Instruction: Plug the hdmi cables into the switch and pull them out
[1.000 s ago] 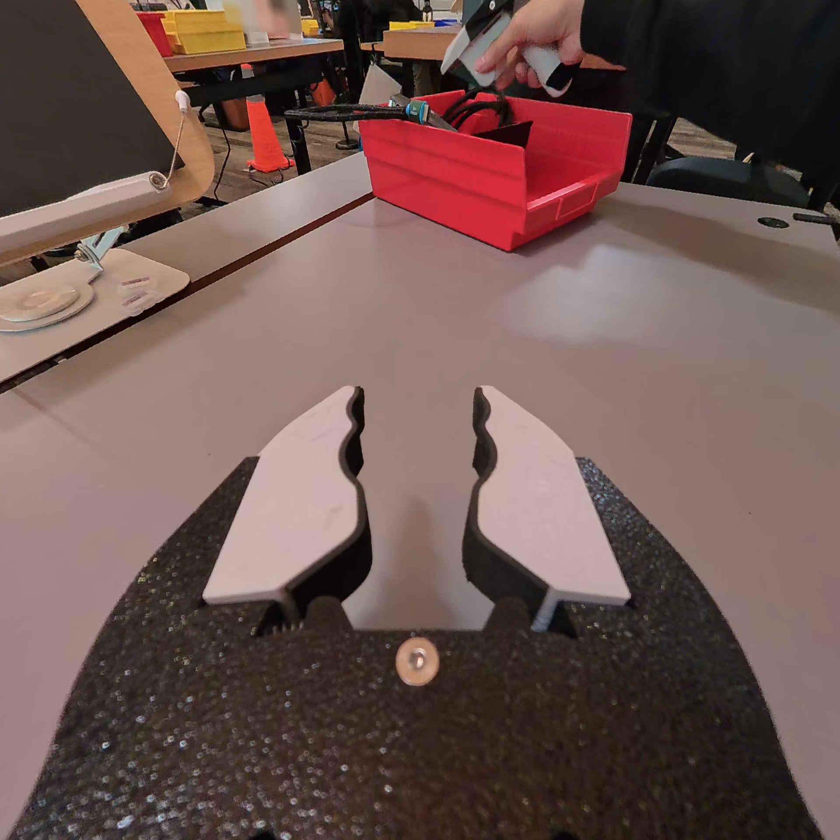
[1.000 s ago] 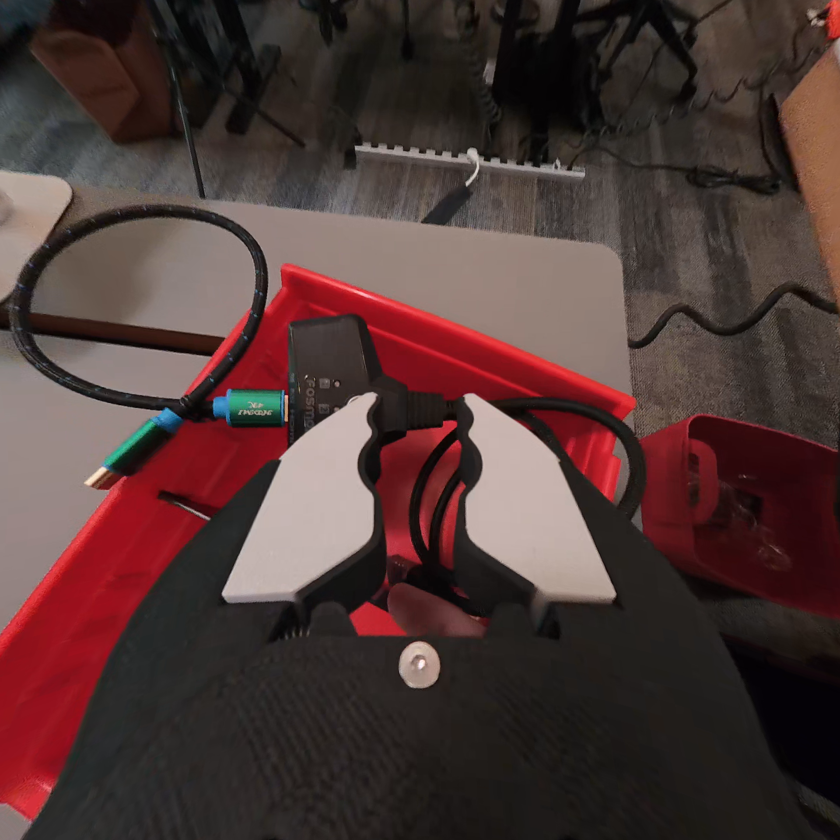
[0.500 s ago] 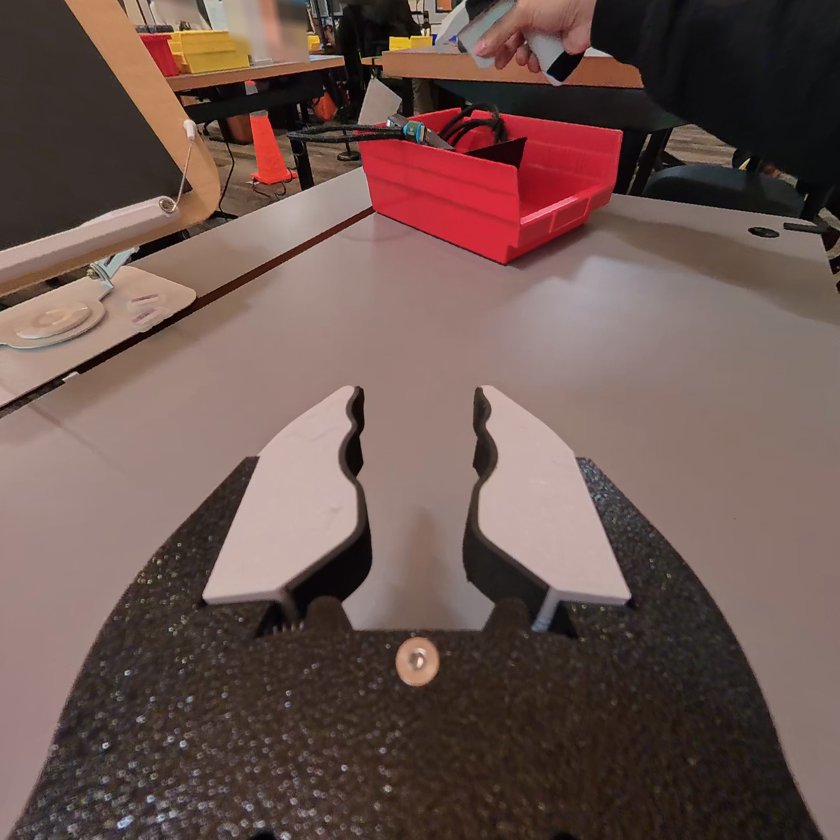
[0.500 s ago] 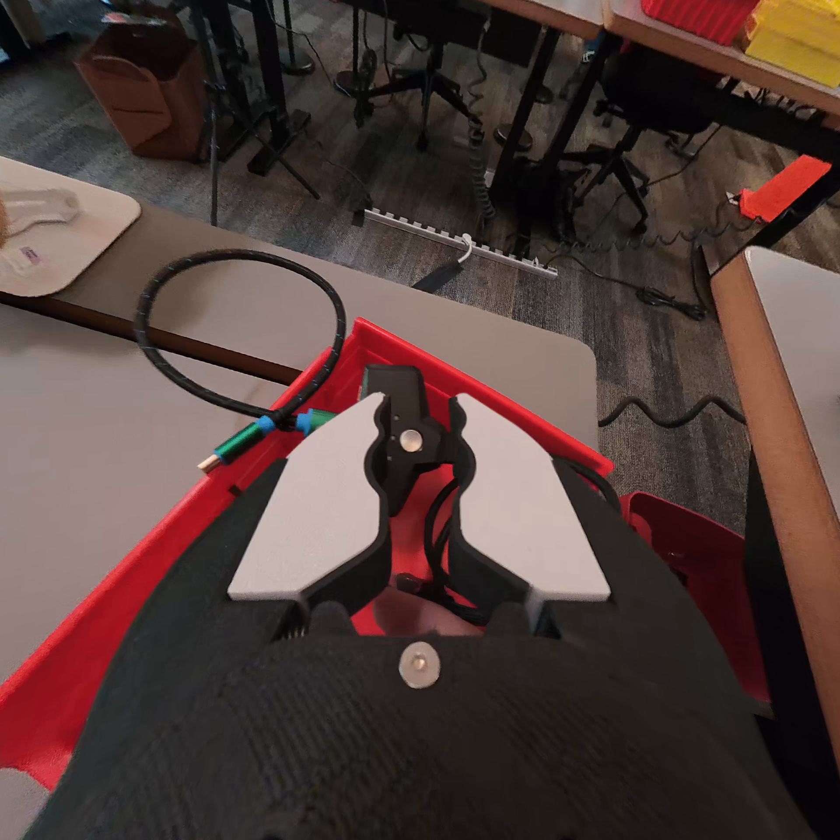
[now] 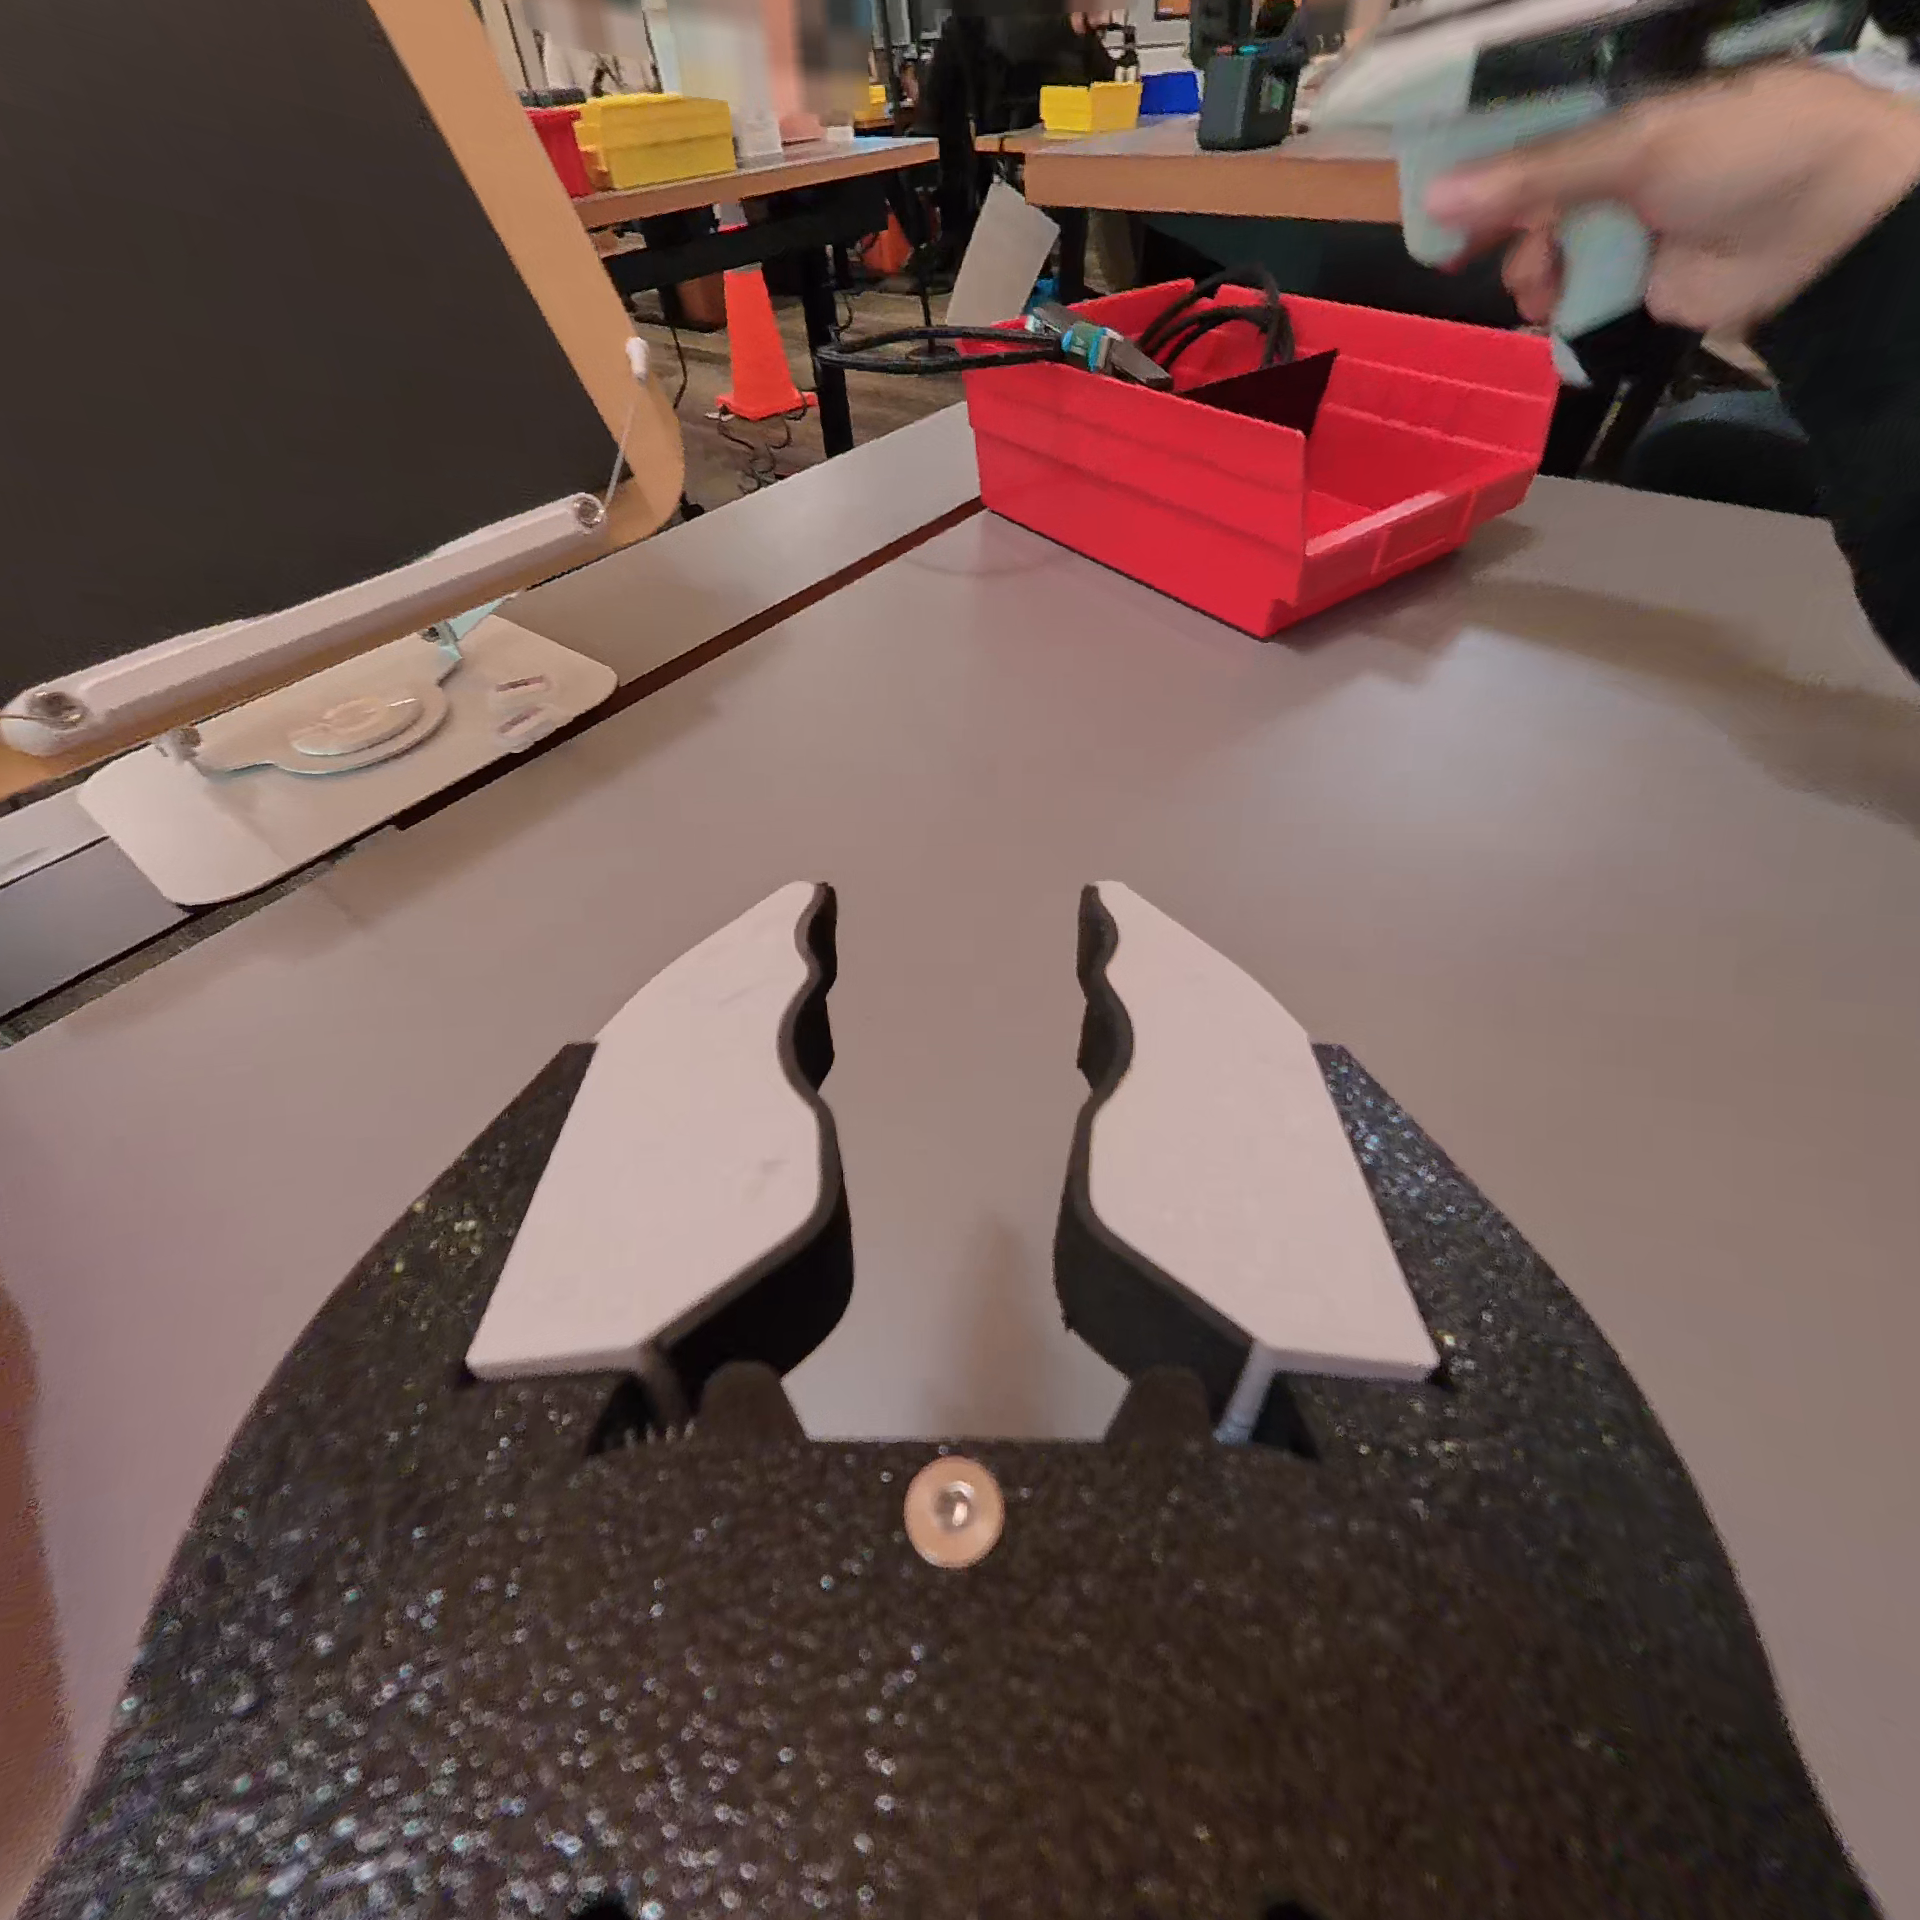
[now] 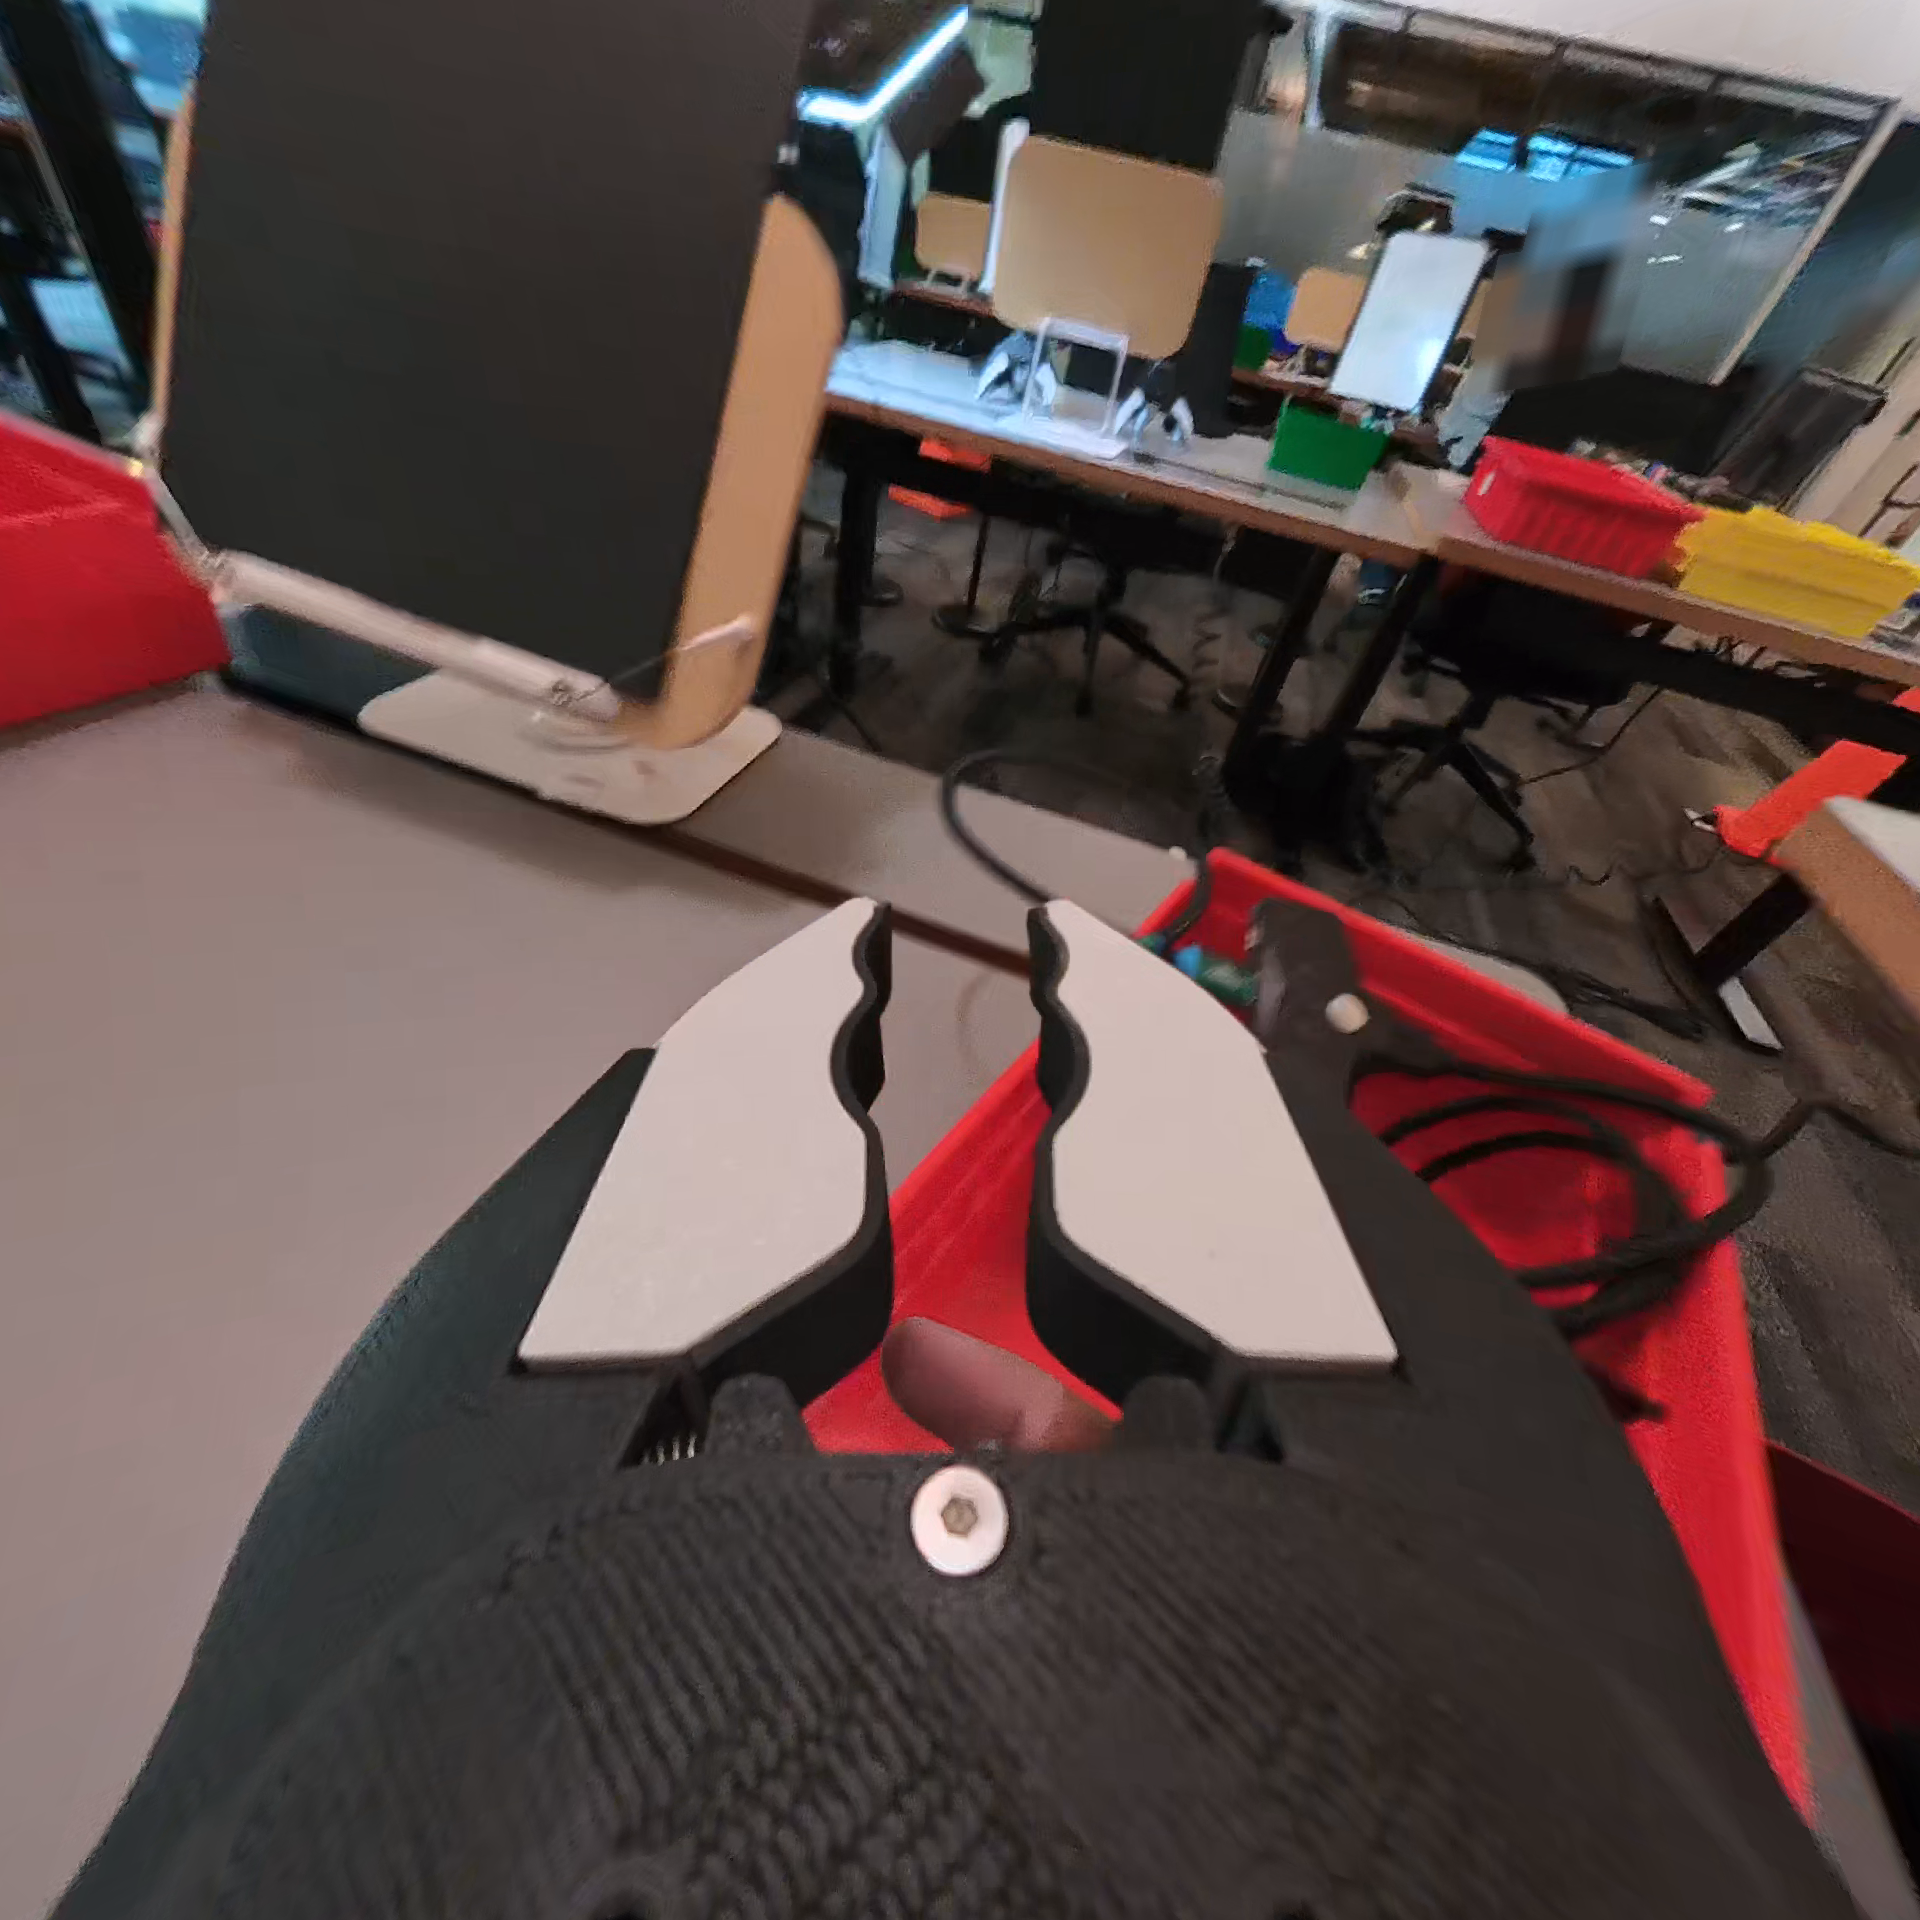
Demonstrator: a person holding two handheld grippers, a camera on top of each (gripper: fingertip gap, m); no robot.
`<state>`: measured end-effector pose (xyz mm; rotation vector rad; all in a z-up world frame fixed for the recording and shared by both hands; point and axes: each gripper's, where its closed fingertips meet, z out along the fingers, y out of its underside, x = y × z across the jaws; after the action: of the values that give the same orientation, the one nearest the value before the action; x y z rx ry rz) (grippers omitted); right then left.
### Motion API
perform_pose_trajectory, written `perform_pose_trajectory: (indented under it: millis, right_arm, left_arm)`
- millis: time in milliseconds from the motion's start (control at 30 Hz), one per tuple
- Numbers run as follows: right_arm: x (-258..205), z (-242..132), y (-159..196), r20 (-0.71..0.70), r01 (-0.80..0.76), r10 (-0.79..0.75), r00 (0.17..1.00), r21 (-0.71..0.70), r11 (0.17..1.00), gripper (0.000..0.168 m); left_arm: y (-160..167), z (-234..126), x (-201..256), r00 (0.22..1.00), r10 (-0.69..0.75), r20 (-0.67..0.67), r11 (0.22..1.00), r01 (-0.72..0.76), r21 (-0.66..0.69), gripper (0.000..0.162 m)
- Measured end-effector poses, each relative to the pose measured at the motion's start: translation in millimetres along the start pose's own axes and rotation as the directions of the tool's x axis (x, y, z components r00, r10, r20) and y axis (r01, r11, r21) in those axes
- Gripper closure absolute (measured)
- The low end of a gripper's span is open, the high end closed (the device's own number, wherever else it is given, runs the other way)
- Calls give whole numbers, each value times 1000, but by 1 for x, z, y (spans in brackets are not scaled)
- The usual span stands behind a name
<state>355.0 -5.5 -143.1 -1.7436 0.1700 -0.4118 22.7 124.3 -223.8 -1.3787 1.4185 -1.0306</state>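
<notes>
A red bin [image 5: 1226, 488] stands at the far side of the grey table and holds the black switch [image 6: 1304, 987] and black cables [image 6: 1558, 1184]. A braided HDMI cable with a green plug [image 5: 1091, 343] hangs over the bin's left rim. My left gripper [image 5: 954, 904] is open and empty, low over the bare table, well short of the bin. My right gripper [image 6: 956, 925] is open and empty, raised above the bin's near left wall [image 6: 966, 1164], pointing past the bin. It shows blurred in a hand in the left wrist view [image 5: 1538, 156].
A dark board on a white stand [image 5: 343, 727] sits on the left of the table. A second red bin [image 6: 73, 582] shows at the far left of the right wrist view. Other tables with yellow and red bins [image 6: 1787, 571] and chairs stand behind.
My right gripper has lifted and tilted up away from the switch and cables in the bin, and swung left. My left gripper has drawn back slightly; it stays open.
</notes>
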Motion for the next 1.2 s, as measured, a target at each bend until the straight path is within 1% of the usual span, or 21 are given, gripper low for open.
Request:
perform_pose_trajectory:
  millis: [33,100,200,333,400,467,567,667,733,867,1200]
  right_arm:
    - [-13,-3,10,-14,4,-4,1000,-22,1000,142]
    - [-35,-5,24,-23,-19,18,1000,-21,1000,140]
    - [-54,-4,43,-34,-77,76,996,-15,997,139]
    - [-72,-3,53,-19,-64,64,998,-11,998,137]
    - [-77,-4,55,2,-81,81,997,-8,997,136]
    - [-77,-5,52,21,-96,96,995,-5,995,136]
    - [-65,-10,48,-17,-92,92,996,-9,996,135]
    - [-50,-13,52,-56,-99,97,994,-28,995,133]
    - [-47,-14,55,-54,-115,114,992,-21,993,133]
    - [-49,-11,58,-37,-130,129,991,-18,991,133]
    - [-59,-8,62,-5,-112,112,994,-31,993,133]
  left_arm:
    - [-1,-2,-2,1000,-8,9,1000,8,4,118]
    - [-2,-6,-7,999,-24,28,1000,24,8,118]
    - [0,-11,-17,996,-56,66,998,56,1,118]
    - [-1,-17,-29,990,-101,97,995,100,21,119]
    - [0,-19,-34,987,-116,111,993,114,24,119]
    - [2,-18,-35,986,-128,111,992,126,21,119]
    - [7,-15,-35,985,-134,108,991,134,8,119]
    - [12,-11,-34,986,-131,102,991,133,-11,119]
    - [14,-9,-34,986,-133,99,991,135,-20,119]
    - [20,-7,-35,985,-140,99,989,143,-32,119]
    - [24,-6,-35,984,-147,96,988,151,-42,119]
